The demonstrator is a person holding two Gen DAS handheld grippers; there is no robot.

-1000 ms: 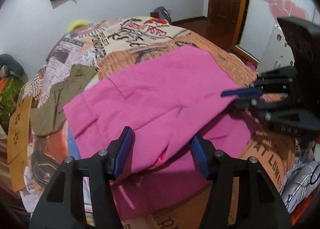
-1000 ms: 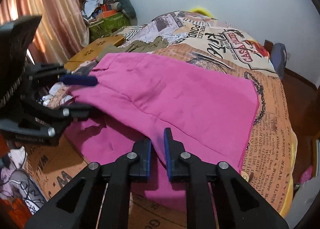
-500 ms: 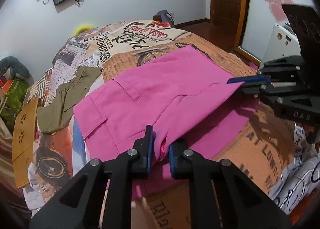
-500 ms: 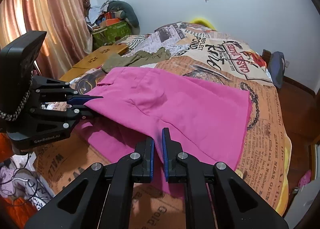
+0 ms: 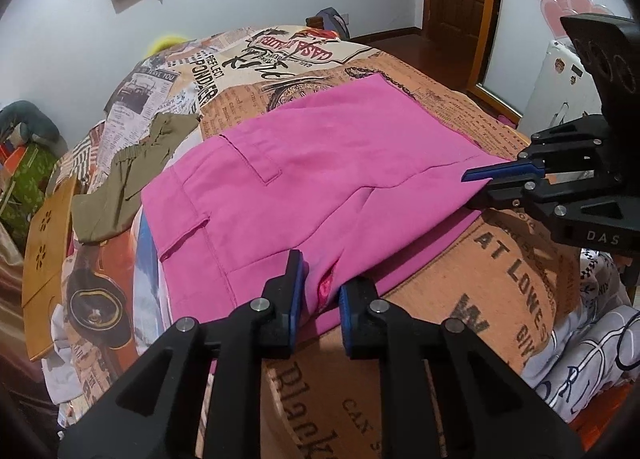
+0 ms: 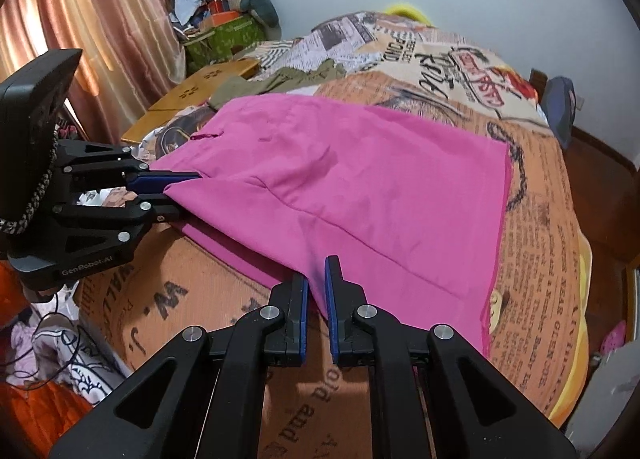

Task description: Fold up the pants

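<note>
Both claws pinched the near edge of the bright pink cotton pants on the bed. The left claw, jaws easing open, held the waist end; the right claw the leg end, with the pants' length running between them.

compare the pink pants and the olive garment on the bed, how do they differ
The pink pants are bright magenta; the olive garment is dull khaki green. The pants lie spread and mostly smooth, while the olive garment sits bunched and wrinkled. The left gripper and right gripper both pinch the pants' near edge; nothing touches the olive garment. Both rest on the printed bedspread.
</note>
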